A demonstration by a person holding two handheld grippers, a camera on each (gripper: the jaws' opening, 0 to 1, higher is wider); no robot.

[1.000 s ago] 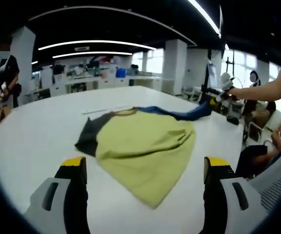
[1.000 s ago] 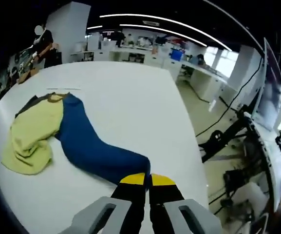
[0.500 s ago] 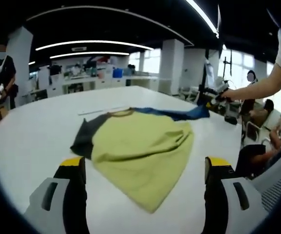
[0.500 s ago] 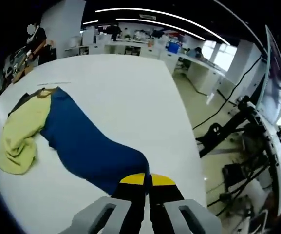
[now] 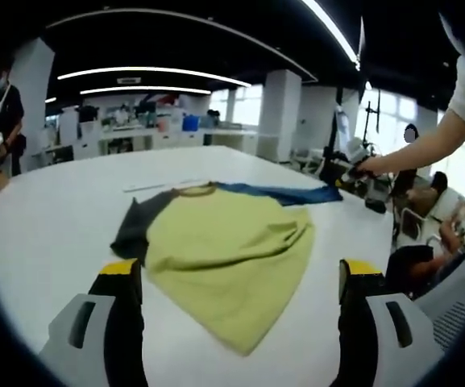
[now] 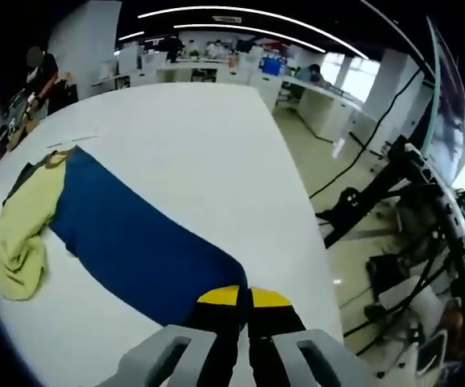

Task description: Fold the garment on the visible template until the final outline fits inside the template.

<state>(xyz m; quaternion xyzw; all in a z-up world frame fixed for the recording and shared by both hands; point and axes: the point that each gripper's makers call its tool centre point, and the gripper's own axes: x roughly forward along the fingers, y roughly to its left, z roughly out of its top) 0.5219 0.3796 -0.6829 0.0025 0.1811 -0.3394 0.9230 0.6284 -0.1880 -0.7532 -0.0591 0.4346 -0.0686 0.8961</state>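
Lying flat, yellow-green garment [image 5: 228, 246], blue sleeve [image 6: 135, 246] stretched, right gripper [image 6: 244, 300] pinching cuff

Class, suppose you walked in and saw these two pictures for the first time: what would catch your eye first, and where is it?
First the garment, its yellow-green body spread on the middle of the white table ahead of the open left gripper. Next its blue sleeve, drawn out long across the table to the right gripper, whose yellow-tipped jaws are shut on its end. A dark grey sleeve lies at the garment's other side.
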